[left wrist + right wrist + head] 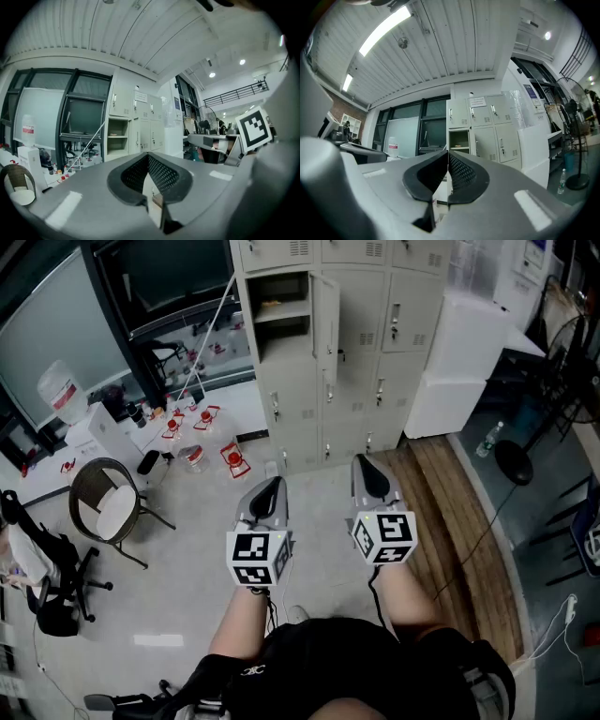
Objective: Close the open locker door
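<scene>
Ahead, locker door (326,324) open, L tool (270,487), R tool (367,467) both closed, empty

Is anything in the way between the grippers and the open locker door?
Nothing visible is. Only bare pale floor lies between the left gripper, the right gripper and the open grey metal locker door. The red-and-white floor clutter and round chair sit off to the left, the white boxes to the right.

Even, cool indoor light fills the room, a strip light (384,29) flaring white overhead and a pale reflection lying on the floor (157,640). Both gripper views bow strongly, darken to black at the corners and blur in the near foreground.
</scene>
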Demonstrator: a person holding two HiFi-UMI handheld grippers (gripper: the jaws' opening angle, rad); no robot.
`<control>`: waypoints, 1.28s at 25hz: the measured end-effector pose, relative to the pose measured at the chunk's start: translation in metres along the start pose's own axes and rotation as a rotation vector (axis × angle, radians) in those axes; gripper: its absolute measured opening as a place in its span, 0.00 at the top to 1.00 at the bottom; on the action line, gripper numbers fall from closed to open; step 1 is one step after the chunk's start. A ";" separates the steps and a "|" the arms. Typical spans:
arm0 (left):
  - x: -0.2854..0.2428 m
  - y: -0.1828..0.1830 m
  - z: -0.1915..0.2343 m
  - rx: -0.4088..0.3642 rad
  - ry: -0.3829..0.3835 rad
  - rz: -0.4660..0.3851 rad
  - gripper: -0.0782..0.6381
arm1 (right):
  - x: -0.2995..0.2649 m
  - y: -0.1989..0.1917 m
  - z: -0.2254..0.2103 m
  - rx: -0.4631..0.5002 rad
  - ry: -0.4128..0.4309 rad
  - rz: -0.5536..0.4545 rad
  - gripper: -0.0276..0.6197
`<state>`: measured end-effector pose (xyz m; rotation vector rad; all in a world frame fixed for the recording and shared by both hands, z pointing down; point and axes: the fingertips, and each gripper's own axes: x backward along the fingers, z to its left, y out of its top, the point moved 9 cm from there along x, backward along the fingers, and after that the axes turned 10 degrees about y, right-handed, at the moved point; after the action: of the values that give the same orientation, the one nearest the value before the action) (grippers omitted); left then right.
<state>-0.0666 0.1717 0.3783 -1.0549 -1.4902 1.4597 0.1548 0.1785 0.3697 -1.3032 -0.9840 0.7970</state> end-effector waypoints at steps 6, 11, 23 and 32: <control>-0.007 -0.001 0.009 0.008 -0.006 0.011 0.89 | -0.009 -0.004 0.002 -0.010 -0.009 -0.004 0.94; -0.019 0.000 0.024 -0.001 -0.020 0.009 0.89 | -0.027 -0.006 0.007 -0.006 -0.019 0.006 0.94; -0.053 -0.009 0.086 0.012 -0.075 0.007 0.89 | -0.077 -0.015 0.029 0.021 -0.101 0.008 0.94; -0.095 -0.014 0.101 0.009 -0.081 0.011 0.89 | -0.111 -0.022 0.006 0.023 -0.125 0.000 0.94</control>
<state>-0.1284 0.0479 0.3910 -1.0112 -1.5349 1.5314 0.1039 0.0778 0.3763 -1.2455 -1.0705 0.8964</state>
